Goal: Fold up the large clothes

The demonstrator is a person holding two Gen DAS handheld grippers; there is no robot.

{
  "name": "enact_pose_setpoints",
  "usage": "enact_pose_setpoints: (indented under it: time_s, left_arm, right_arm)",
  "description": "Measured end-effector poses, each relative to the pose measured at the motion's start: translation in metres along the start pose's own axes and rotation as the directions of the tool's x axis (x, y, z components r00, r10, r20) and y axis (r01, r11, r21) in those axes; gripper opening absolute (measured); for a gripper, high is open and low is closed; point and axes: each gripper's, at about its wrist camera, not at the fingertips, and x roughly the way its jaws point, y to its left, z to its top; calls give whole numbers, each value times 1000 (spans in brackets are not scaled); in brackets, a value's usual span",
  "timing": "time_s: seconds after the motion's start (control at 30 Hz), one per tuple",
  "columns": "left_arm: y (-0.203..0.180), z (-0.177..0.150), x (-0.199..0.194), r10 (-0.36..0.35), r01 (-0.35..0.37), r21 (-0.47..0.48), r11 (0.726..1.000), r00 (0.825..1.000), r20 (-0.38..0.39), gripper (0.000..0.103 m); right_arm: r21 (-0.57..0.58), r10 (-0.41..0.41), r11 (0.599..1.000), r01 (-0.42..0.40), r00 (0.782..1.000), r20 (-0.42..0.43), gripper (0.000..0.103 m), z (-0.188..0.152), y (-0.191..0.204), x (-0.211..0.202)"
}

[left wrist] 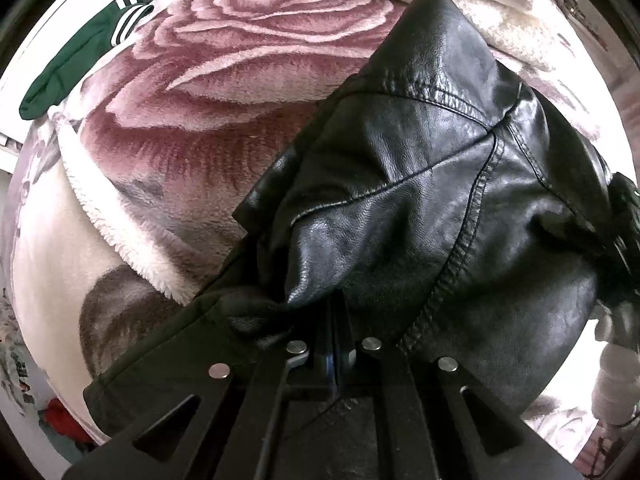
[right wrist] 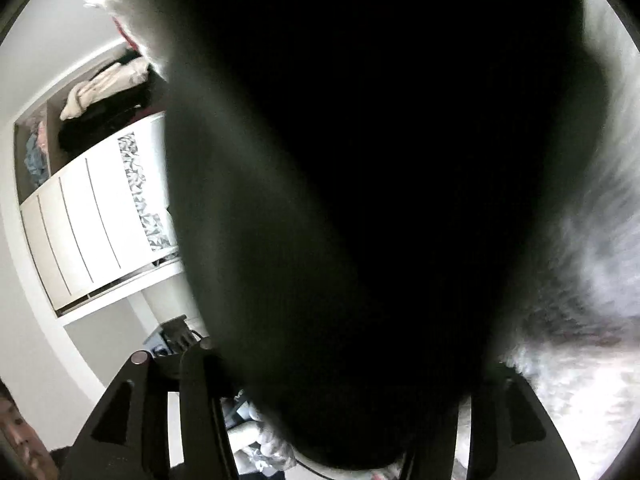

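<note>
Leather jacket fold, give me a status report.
Left gripper shut on black leather jacket over rose blanket. Right gripper: dark bulk between jaws, grip unclear. Right view mostly blocked.

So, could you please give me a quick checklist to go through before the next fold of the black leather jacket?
1. Left gripper shut on the black leather jacket: ok.
2. Right gripper grip: cannot tell; dark material fills the space between its fingers.
3. Right wrist view: not ok, mostly blocked.
4. Jacket lying flat: not ok, bunched.
5. Floral blanket beside the jacket bare: ok.
6. Green garment away from the jacket: ok.
</note>
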Motion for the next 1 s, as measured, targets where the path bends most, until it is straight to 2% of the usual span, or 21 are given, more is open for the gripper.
enact_pose_setpoints:
  time_s: [0.1,0.13,0.17,0.27,0.4,0.43,0.5,0.53,0.57,0.6,0.63,0.67,0.7,0.73,0.77,0.83,0.87,0.93,0.97,1.0]
  left_arm:
    - [1,1,5,-15,15,4,1000,1000,-7,4]
    - [0,1,6,-19,19,5,1000,1000,-11,4]
    - [2,1,10,-28,28,5,1000,999,-17,4]
    - [8,4,18,-67,67,-12,998,997,-29,4]
    - [17,4,28,-122,121,-58,991,992,-19,4]
    - [19,4,29,-132,131,-76,989,991,-20,4]
    - [19,4,22,-125,123,-86,989,992,-22,4]
    - [21,2,14,-112,109,-98,989,993,-25,4]
    - [24,0,4,-96,92,-117,989,995,-24,4]
    - [29,-5,-8,-38,37,-175,984,999,0,4]
    - [35,-13,-22,6,-4,-191,982,1000,13,4]
    - [44,-24,-36,91,-83,-205,975,995,29,4]
    - [56,-37,-46,179,-166,-233,958,983,38,4]
    - [70,-52,-51,270,-254,-262,931,962,27,4]
    - [83,-64,-49,323,-309,-286,907,946,0,4]
    - [118,-96,-31,363,-382,-354,854,924,-121,4]
    - [130,-108,-23,355,-388,-372,843,922,-156,4]
    - [151,-129,-11,334,-385,-400,832,923,-193,4]
    - [155,-136,-8,325,-377,-404,833,926,-194,4]
    - [159,-141,-7,336,-389,-392,833,920,-200,4]
  right_arm:
    - [37,60,997,-63,995,78,56,6,0,14]
    - [30,60,998,-64,991,116,52,5,3,16]
    - [12,31,999,-32,990,141,35,3,9,19]
    - [-57,-34,997,47,976,214,25,-11,34,26]
    - [-186,-106,970,157,960,259,22,-39,73,34]
    - [-241,-133,950,199,956,262,21,-48,85,40]
    - [-356,-213,882,310,935,285,21,-64,111,53]
    - [-382,-239,856,348,922,305,21,-70,121,58]
    - [-384,-246,849,363,915,320,21,-72,126,59]
    - [-385,-253,842,377,908,333,21,-74,129,60]
    - [-395,-262,830,395,900,349,21,-77,133,61]
    - [-400,-267,823,404,896,355,21,-80,135,64]
    - [-405,-275,814,417,890,364,21,-84,137,66]
    - [-418,-284,797,436,881,378,21,-89,139,69]
    - [-426,-293,783,453,873,391,21,-94,142,73]
    - [-451,-317,737,504,846,429,21,-105,150,82]
    - [-463,-323,717,522,836,443,21,-110,155,87]
    - [-500,-345,651,570,810,475,21,-121,165,100]
    - [-526,-356,602,601,792,496,21,-129,172,110]
    - [-542,-369,562,625,776,512,21,-135,177,118]
